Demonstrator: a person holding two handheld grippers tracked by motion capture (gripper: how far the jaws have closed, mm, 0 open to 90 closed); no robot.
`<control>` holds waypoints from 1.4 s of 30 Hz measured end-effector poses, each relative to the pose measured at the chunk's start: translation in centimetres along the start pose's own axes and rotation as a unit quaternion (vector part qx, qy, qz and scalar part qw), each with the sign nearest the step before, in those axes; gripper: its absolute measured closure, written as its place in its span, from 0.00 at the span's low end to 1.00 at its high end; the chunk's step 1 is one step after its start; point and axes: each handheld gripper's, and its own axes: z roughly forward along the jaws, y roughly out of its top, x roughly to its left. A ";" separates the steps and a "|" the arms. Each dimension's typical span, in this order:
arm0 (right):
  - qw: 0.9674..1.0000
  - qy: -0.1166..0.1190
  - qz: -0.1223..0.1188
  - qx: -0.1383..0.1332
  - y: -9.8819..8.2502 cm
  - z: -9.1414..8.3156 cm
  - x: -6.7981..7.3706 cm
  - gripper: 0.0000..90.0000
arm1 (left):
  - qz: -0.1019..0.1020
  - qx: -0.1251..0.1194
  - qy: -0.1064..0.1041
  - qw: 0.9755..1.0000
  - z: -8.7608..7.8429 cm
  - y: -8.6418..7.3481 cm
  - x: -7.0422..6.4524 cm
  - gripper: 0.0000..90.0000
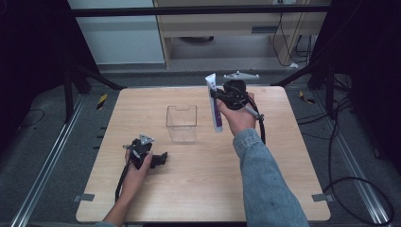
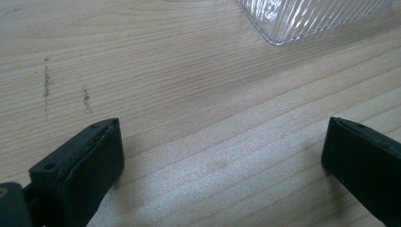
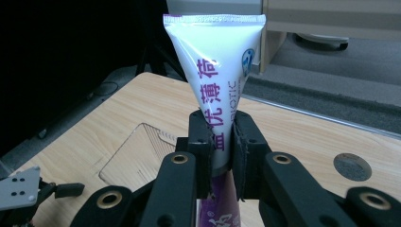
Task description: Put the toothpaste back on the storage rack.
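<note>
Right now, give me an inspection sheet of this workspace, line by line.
Surface: light wooden table; a few dark scuff marks in the left gripper view.
Job's things: clear ribbed plastic box standing open-topped near the table's middle; white and purple tube held upright, crimped end up.
Clutter: nothing seen.
Grippers: left gripper low over the table, jaws wide apart on nothing; right gripper raised, jaws shut on the tube's middle.
Cables: one trails from each gripper; loose black cables on the floor at right.
Surroundings: grey carpet, floor rails, dark frame posts, a wooden cabinet behind.
</note>
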 end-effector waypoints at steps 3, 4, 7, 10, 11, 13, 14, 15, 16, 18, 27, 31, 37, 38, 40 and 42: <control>1.000 -0.002 0.001 -0.005 0.1 0.2 0.3 0.89 | 0.000 0.000 0.000 1.000 0.0 0.0 0.0 0.00; 1.000 -0.003 0.004 -0.006 0.2 0.2 0.4 0.89 | 0.000 0.000 0.000 1.000 0.0 0.0 0.0 0.00; 1.000 -0.001 -0.004 -0.013 0.6 0.5 0.6 0.89 | 0.000 0.000 0.001 1.000 0.0 0.1 0.0 0.00; 1.000 0.002 -0.009 -0.025 1.0 0.7 0.9 0.89 | 0.000 0.000 0.001 1.000 0.1 0.1 0.0 0.00; 1.000 0.001 -0.008 -0.027 1.2 0.9 1.3 0.89 | 0.000 0.000 0.001 1.000 0.1 0.1 0.0 0.00; 1.000 -0.001 -0.008 -0.030 1.3 1.0 1.4 0.89 | 0.000 0.000 0.001 1.000 0.1 0.1 0.0 0.00; 0.999 0.000 -0.005 -0.032 1.4 1.1 1.7 0.89 | 0.000 0.000 0.001 1.000 0.1 0.1 0.0 0.00; 0.999 0.000 -0.005 -0.032 1.5 1.1 1.8 0.89 | 0.000 0.000 0.001 1.000 0.1 0.1 0.0 0.00; 0.999 0.000 -0.007 -0.034 1.6 1.2 2.0 0.89 | -0.001 0.000 0.001 1.000 0.1 0.1 0.0 0.00; 0.999 -0.001 -0.012 -0.033 1.9 1.4 2.3 0.89 | -0.002 0.000 0.001 1.000 0.1 0.1 -0.1 0.00; 0.999 0.006 -0.011 -0.046 2.8 2.9 3.1 0.89 | -0.001 -0.001 0.002 1.000 0.1 0.1 -0.1 0.00; 0.998 0.007 -0.008 -0.057 3.2 3.3 3.7 0.89 | -0.001 -0.001 0.002 1.000 0.1 0.1 -0.1 0.00; 0.998 0.008 -0.008 -0.065 3.9 3.7 4.1 0.89 | -0.002 -0.001 0.002 1.000 0.1 0.1 -0.1 0.00; 0.998 0.008 -0.008 -0.065 3.9 3.7 4.1 0.89 | -0.002 -0.001 0.002 1.000 0.1 0.1 -0.1 0.00; 0.998 0.009 -0.007 -0.067 4.0 3.9 4.4 0.89 | -0.003 -0.001 0.002 1.000 0.1 0.1 -0.1 0.00; 0.997 0.009 -0.007 -0.071 4.1 4.1 4.6 0.89 | -0.002 0.000 0.001 1.000 0.1 0.1 -0.1 0.00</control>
